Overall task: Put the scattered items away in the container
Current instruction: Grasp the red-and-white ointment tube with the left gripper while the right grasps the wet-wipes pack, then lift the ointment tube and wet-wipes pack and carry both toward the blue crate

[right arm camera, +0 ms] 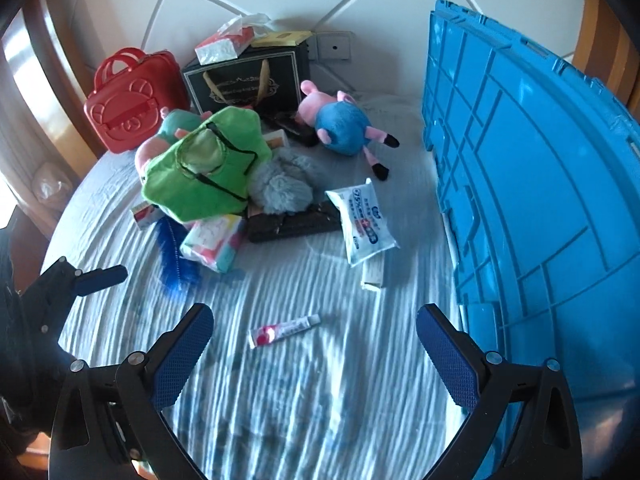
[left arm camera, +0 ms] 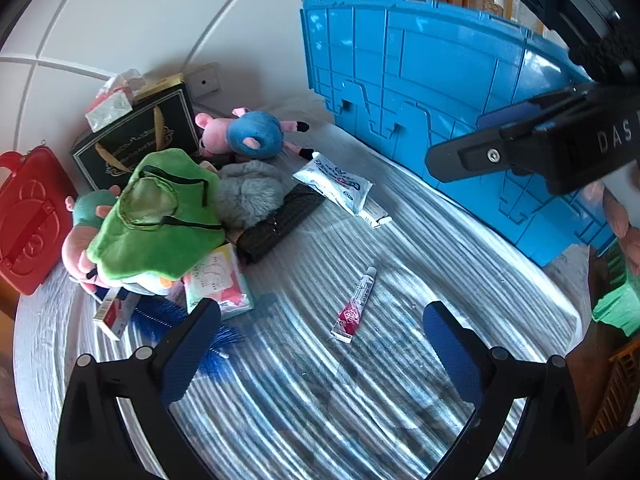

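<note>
With both tongs, left (left arm camera: pixel 320 344) and right (right arm camera: pixel 314 350), gaping empty, best lower squarely over the small tube (right arm camera: pixel 284 331) lying alone on the bed (right arm camera: pixel 320 400), clamping mid-body.

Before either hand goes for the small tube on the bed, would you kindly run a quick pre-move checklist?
1. Left tongs open, empty: ok.
2. Right tongs open, empty: ok.
3. Small tube lying alone, apart from the pile: ok.
4. Blue crate within sight beside the tube: ok.
5. Crate open and ready to receive: cannot tell; only a ribbed panel shows.
6. Wipes pack clear of the tube: ok.
</note>
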The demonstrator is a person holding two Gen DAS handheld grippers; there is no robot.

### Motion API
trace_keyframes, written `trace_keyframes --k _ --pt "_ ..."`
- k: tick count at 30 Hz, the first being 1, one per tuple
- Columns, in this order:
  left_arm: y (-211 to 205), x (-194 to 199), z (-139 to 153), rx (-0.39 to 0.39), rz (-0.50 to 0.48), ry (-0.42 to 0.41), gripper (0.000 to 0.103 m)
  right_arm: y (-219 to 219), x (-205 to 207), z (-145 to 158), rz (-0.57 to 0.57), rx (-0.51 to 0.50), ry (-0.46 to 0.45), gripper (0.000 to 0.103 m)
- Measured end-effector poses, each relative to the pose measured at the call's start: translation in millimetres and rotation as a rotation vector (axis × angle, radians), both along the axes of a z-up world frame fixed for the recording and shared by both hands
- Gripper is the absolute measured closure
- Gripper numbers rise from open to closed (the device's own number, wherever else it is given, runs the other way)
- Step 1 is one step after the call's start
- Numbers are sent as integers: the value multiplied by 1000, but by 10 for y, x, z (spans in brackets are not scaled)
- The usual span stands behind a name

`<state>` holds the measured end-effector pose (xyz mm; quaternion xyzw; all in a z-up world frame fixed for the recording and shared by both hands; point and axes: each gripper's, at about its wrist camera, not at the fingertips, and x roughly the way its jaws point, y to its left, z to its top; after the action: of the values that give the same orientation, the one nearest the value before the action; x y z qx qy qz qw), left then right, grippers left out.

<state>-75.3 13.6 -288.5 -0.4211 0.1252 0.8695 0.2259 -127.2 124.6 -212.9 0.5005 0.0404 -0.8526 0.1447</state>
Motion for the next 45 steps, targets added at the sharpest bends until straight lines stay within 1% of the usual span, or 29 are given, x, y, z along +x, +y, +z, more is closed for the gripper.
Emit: trace_keyframes --k 3,7,8,11,13,14,16,17,18,19,23,24,31,32,34,35,36,37,39,42,45 --pt "121 -142 -321 7 -54 -12 1 7 -201 -314 -22 13 -16 0" --pt "271 -309 -672 28 -114 -25 2 25 -486 -676 -42 27 -19 0" --pt "311 -345 -763 23 -132 -31 4 37 -564 -758 -48 30 -17 0" --pt "410 -428 -1002 -2 -180 -47 14 79 -787 -990 -70 29 -36 0" --pt "443 -476 -1112 -5 -204 -61 24 96 -891 -1107 -79 30 -41 0" --pt "453 -496 -1159 -3 -219 -70 28 97 -939 -1161 -81 29 -45 0" --pt "484 -488 -1206 7 -261 -85 49 87 -1018 -1260 -84 32 -55 0" --pt "502 -464 -1223 6 -284 -86 54 83 -1053 -1306 -85 34 -59 0" --pt "524 -431 -1242 -3 -306 -83 66 75 -1088 -1345 -86 36 -63 0" --pt "539 -396 -1261 -12 -326 -81 74 67 -1121 -1376 -88 39 -64 0" --pt "503 -353 -1237 15 -322 -77 78 46 -1256 -1472 -86 44 -64 0" --pt "493 -347 -1228 21 -315 -77 85 35 -1286 -1495 -85 41 -64 0" --pt "395 -266 -1167 70 -260 -96 86 -8 -1452 -1628 -83 74 -45 1" --pt "382 -248 -1156 71 -255 -97 86 -24 -1465 -1644 -78 87 -42 5" --pt "352 -207 -1135 71 -247 -100 86 -46 -1480 -1654 -77 107 -33 17" --pt "337 -183 -1125 70 -244 -100 86 -54 -1489 -1660 -78 109 -35 28" --pt "321 -159 -1115 68 -239 -100 86 -62 -1496 -1666 -78 111 -37 32" --pt "305 -135 -1105 67 -235 -101 86 -76 -1496 -1670 -74 116 -37 33" --pt "277 -87 -1080 65 -222 -104 86 -122 -1479 -1685 -51 137 -41 44" --pt "223 -6 -1043 58 -192 -105 86 -141 -1424 -1635 -46 118 -49 50" --pt "141 72 -989 59 -147 -111 86 -186 -1322 -1561 -35 105 -51 51"
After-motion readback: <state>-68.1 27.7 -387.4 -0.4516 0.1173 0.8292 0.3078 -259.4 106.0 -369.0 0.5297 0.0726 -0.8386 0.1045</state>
